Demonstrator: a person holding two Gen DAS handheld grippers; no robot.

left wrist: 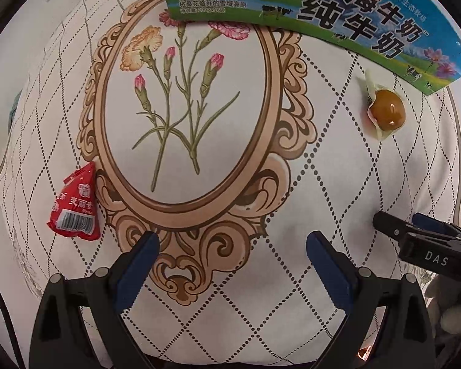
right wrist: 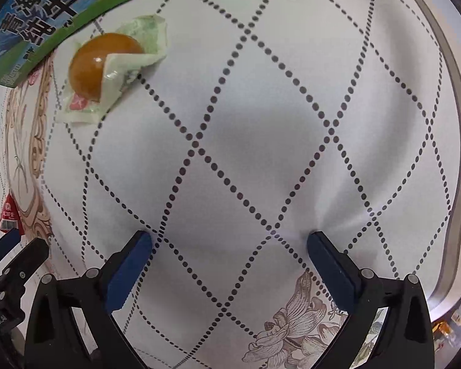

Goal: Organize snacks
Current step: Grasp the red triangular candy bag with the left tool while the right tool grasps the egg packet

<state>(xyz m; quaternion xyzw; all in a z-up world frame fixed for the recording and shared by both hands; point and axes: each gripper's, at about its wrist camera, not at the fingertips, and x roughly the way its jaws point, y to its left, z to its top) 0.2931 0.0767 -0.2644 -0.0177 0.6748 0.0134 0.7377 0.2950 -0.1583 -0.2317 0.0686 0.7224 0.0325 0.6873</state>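
Two handheld grippers pointed down at a white tablecloth (left wrist: 338, 184) printed with dotted diamonds and an ornate oval frame of carnations (left wrist: 181, 104). The left gripper (left wrist: 233, 240) stood with its blue-padded jaws spread wide and nothing between them, its tips over the scrollwork at the foot of the frame. The right gripper (right wrist: 230, 241) was likewise spread and held nothing, poised over a bare stretch of the dotted pattern; it also showed at the right edge of the left wrist view. A red triangular snack packet (left wrist: 75, 206) with a barcode lay just outside the frame's lower left, apart from the left gripper's fingers. A brown, glossy egg-shaped snack (right wrist: 103, 64) in a clear, partly crumpled wrapper rested near the edge of a green-and-blue milk carton (left wrist: 353, 18), well away from both tools. The carton, printed with large black characters and small cows, covered the top of the floral frame.
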